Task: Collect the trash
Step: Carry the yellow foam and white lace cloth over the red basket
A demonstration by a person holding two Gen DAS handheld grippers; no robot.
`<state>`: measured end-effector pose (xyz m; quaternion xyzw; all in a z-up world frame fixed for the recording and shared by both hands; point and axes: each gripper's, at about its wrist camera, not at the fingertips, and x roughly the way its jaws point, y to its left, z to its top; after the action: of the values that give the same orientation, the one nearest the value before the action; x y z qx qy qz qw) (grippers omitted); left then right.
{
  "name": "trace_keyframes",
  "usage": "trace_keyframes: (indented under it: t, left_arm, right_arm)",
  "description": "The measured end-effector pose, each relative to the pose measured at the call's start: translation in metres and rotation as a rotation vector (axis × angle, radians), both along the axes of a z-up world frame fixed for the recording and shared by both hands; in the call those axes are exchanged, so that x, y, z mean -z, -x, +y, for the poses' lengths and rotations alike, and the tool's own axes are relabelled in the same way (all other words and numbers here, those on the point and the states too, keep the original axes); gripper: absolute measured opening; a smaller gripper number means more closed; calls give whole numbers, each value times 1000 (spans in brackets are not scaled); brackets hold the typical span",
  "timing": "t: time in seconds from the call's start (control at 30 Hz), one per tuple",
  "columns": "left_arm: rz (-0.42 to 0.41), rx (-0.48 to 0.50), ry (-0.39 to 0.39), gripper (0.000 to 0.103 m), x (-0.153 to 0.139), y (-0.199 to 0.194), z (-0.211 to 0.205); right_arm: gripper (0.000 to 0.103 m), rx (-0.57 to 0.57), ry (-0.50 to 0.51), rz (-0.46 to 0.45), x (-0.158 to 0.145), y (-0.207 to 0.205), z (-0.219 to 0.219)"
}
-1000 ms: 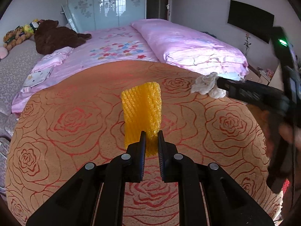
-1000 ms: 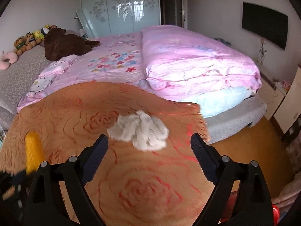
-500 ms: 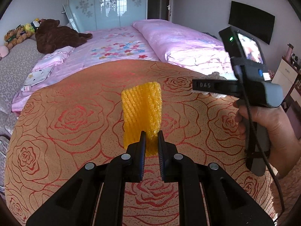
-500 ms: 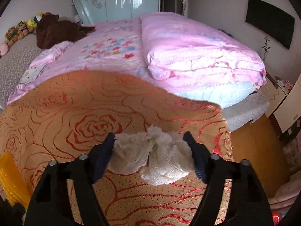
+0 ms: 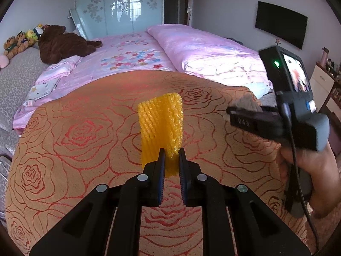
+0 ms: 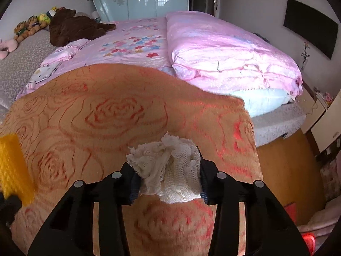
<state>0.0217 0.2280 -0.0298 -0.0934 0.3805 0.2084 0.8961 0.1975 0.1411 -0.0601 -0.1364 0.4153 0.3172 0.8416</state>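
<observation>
Yellow foam net [image 5: 161, 125] upright; white gauze wad [image 6: 168, 173] apparently clamped.

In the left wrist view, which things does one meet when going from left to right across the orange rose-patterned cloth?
Bare orange rose-patterned cloth → yellow foam net, pinched by the left gripper → white crumpled cloth, at the tip of the right gripper → the person's right hand.

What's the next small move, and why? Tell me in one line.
Probably lift both claws off the tablecloth: the left claw already pinches the yellow foam net, the right claw clamps the white gauze wad. No bin is visible.
</observation>
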Motion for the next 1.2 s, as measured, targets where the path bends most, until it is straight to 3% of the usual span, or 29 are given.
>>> trace_keyframes:
  t: [0.53,1.2]
  left_arm:
    - [-21,56,-38,12,-16,4,-40]
    - [-17,95,-53,12,-17,2,-59]
  right_arm:
    - [42,20,-41,42,1,67,-88]
    - [42,71,-65,38,4,88,-134]
